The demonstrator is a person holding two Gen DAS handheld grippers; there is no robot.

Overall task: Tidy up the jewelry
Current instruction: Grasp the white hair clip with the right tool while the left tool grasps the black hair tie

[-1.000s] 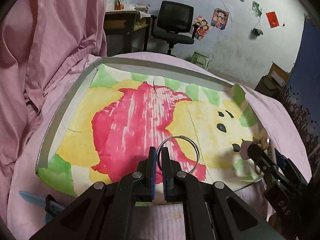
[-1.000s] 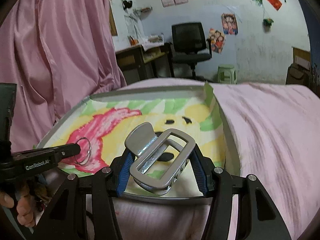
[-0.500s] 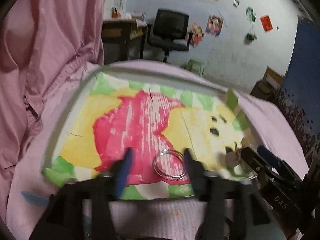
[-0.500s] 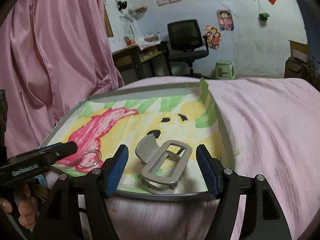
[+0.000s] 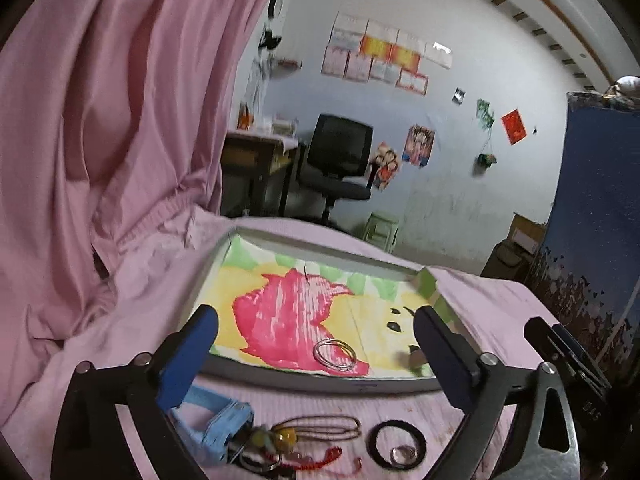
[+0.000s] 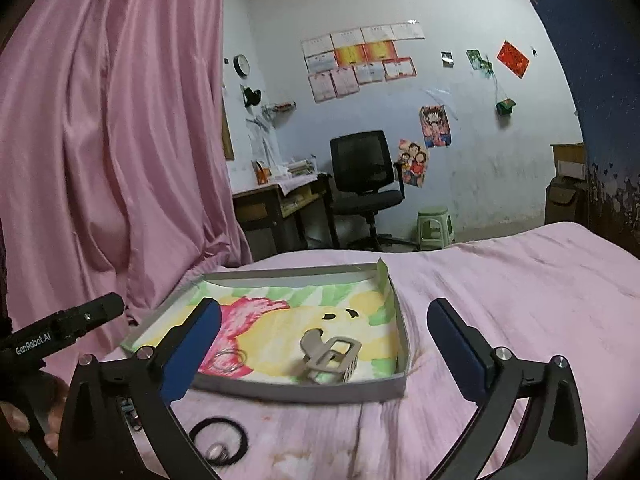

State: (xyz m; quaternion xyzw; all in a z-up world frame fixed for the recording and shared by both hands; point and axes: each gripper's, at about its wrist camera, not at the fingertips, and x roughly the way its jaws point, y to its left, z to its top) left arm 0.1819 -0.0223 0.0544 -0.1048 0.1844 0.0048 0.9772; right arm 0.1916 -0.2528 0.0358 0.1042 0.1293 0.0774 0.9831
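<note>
Jewelry splits around the tray [image 6: 304, 394]: bangles [image 5: 335, 354] and hair claw [image 6: 330, 356] lie inside it, sorted; black hair tie [image 5: 397, 444] and beaded cords [image 5: 316, 434] wait before its near edge. Left gripper [image 5: 316, 360] and right gripper [image 6: 324, 354] gape wide, empty, ready for another pickup.

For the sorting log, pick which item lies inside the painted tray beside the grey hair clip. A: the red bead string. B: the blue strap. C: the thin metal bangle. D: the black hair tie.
C: the thin metal bangle lies on the tray's pink painted patch, left of the grey hair clip, while the black hair tie lies outside on the pink cloth.
</note>
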